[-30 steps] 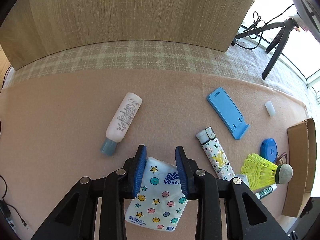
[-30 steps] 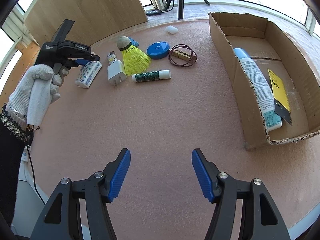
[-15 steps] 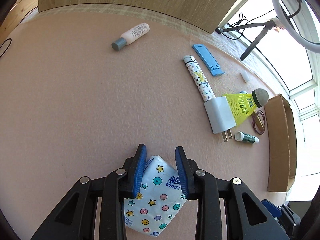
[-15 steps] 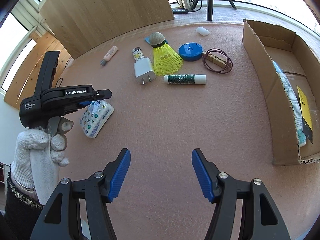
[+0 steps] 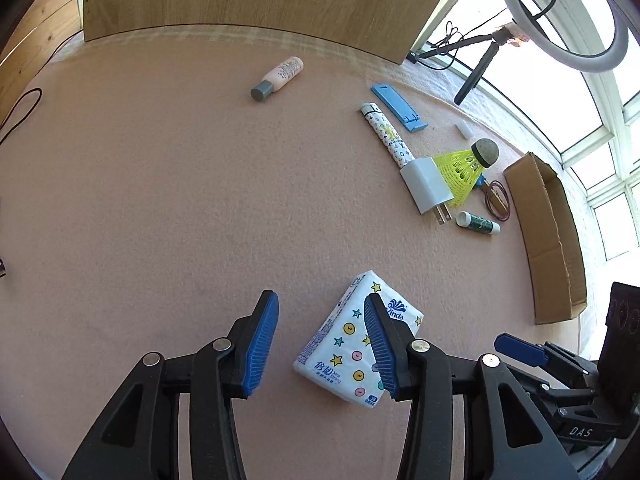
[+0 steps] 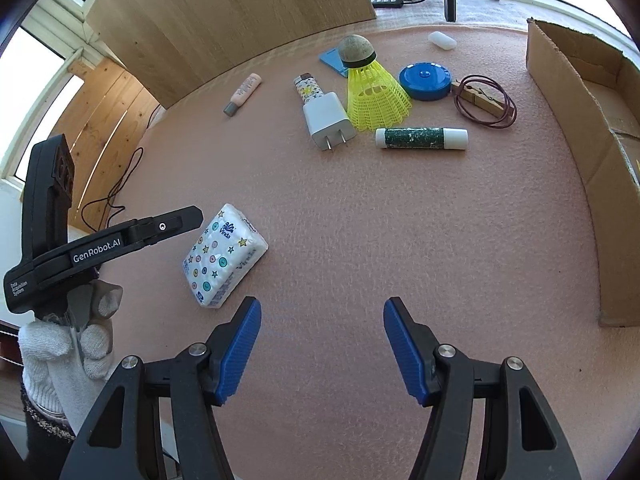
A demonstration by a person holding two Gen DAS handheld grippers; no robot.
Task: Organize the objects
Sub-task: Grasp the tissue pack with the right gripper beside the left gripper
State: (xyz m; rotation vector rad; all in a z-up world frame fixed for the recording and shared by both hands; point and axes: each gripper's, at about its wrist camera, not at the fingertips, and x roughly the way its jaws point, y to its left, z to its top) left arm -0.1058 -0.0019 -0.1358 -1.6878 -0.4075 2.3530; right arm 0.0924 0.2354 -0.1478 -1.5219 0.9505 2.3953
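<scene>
From where I sat, the sorting looked barely begun. The cardboard box (image 6: 576, 92) stood at about two o'clock in the right wrist view, and I could make out only a sliver of something yellow inside it; the rest of its floor was cut off. Everything else lay out on the pink mat (image 6: 400, 240): the white charger plug (image 6: 328, 120), the patterned lighter (image 6: 306, 87), the yellow shuttlecock (image 6: 370, 88), the blue round case (image 6: 425, 81), the wooden clothespin (image 6: 480, 98) inside a loop of brown cord, the green glue stick (image 6: 420, 138), the small pink bottle (image 6: 243, 94), the blue stand (image 5: 398, 107) and a little white piece (image 6: 442, 41). I judged all of these yet to be boxed.

The tissue pack (image 5: 358, 340) was the piece in hand. My left gripper (image 5: 320, 346) had just been opening its jaws, and they stood apart. The pack lay flat on the mat, skewed toward five o'clock of the gap. Its right edge ran under the right finger (image 5: 380, 348), and clear mat showed between it and the left finger; neither pad pressed on it. In the right wrist view it lay at ten o'clock of my right gripper (image 6: 322, 350), just beyond the left fingertip. That gripper's fingers were spread wide over bare mat, holding nothing.
</scene>
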